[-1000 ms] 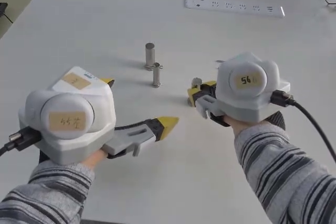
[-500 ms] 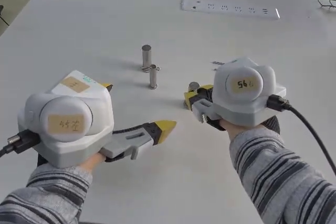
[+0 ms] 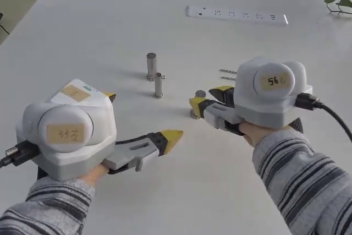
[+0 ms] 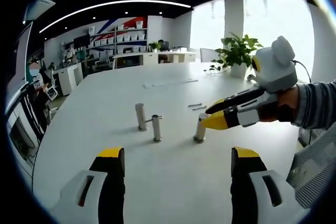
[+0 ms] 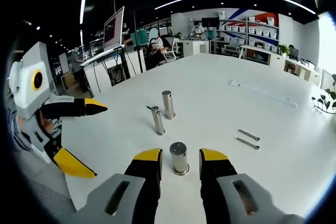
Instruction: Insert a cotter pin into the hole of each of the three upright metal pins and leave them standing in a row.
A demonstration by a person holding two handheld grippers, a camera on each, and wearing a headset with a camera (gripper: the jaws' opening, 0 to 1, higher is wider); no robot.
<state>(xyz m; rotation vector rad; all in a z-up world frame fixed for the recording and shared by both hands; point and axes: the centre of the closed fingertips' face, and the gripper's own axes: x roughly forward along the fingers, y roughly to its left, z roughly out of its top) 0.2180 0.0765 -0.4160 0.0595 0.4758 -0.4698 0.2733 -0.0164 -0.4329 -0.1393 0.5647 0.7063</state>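
Note:
Three upright metal pins stand in a row on the white table. The far pin (image 3: 151,65) (image 5: 168,104) looks bare. The middle pin (image 3: 158,85) (image 4: 156,128) carries a cotter pin (image 5: 151,108) through its top. My right gripper (image 3: 208,97) (image 5: 180,157) is open, and its yellow-tipped jaws straddle the near pin (image 3: 200,97) (image 5: 179,158) with a small gap on each side. Two loose cotter pins (image 3: 227,75) (image 5: 247,138) lie beyond it. My left gripper (image 3: 140,116) (image 4: 177,156) is wide open and holds nothing, well short of the pins.
A white power strip (image 3: 236,15) lies across the far side of the table. Plant leaves (image 3: 341,4) reach in at the far right. Bare tabletop (image 3: 181,180) stretches in front of both grippers. Office desks and shelves stand beyond the table.
The head camera has shifted. The right gripper's body has swung slightly to the right, and its jaws look a little wider apart around the near pin. The left gripper has stayed put.

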